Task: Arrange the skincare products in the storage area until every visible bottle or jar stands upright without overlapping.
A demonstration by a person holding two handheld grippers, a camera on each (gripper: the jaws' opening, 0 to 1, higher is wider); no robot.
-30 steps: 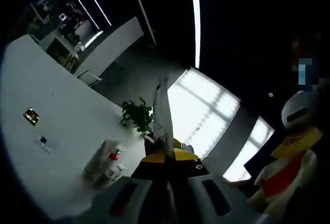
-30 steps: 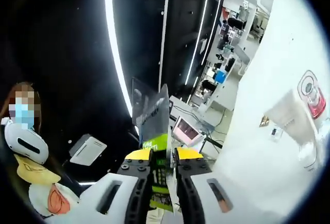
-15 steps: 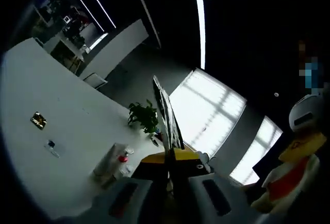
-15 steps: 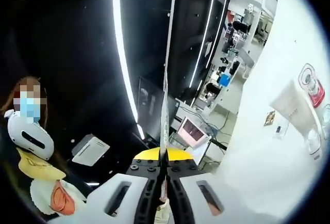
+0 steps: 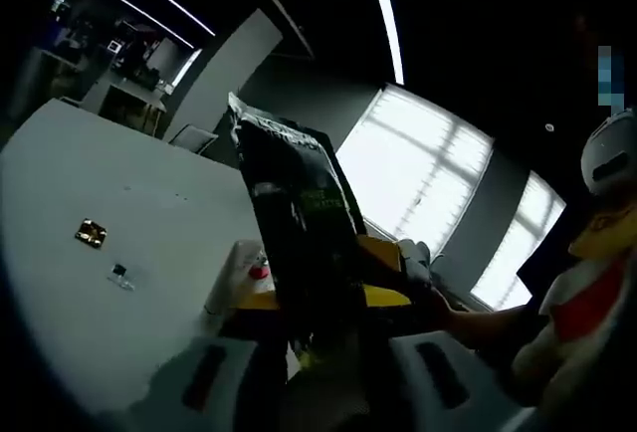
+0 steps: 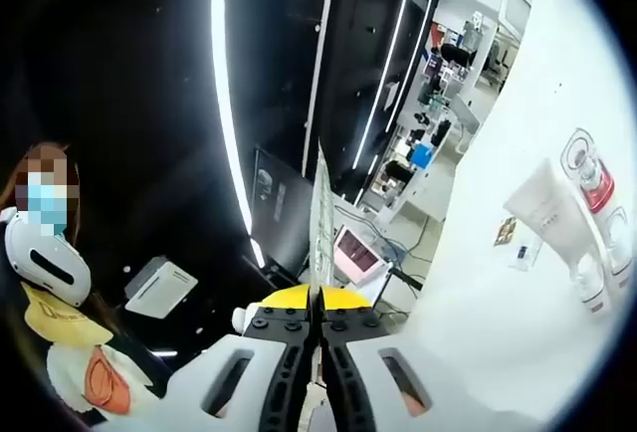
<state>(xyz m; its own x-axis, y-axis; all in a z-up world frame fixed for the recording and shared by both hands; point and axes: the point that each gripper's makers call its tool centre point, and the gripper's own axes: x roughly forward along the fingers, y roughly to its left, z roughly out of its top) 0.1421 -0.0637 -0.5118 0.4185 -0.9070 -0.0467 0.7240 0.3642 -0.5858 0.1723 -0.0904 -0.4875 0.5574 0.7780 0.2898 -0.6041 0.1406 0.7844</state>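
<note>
A flat dark packet with green print stands face-on between the jaws of my left gripper, which is shut on it. My right gripper is shut on a thin dark packet seen edge-on. The skincare products lie on the white table. They are a white tube, a red-lidded jar and small clear bottles far right in the right gripper view. In the left gripper view the tube and a red cap peek out left of the packet, well beyond the jaws.
A small gold square and a tiny dark item lie on the table. A person in a white helmet and yellow and red clothing is close by. Desks and screens fill the dim room behind.
The packet in my left gripper has turned from edge-on to face-on. The one in my right gripper went from face-on to edge-on. Both views shifted a little; the products stayed put.
</note>
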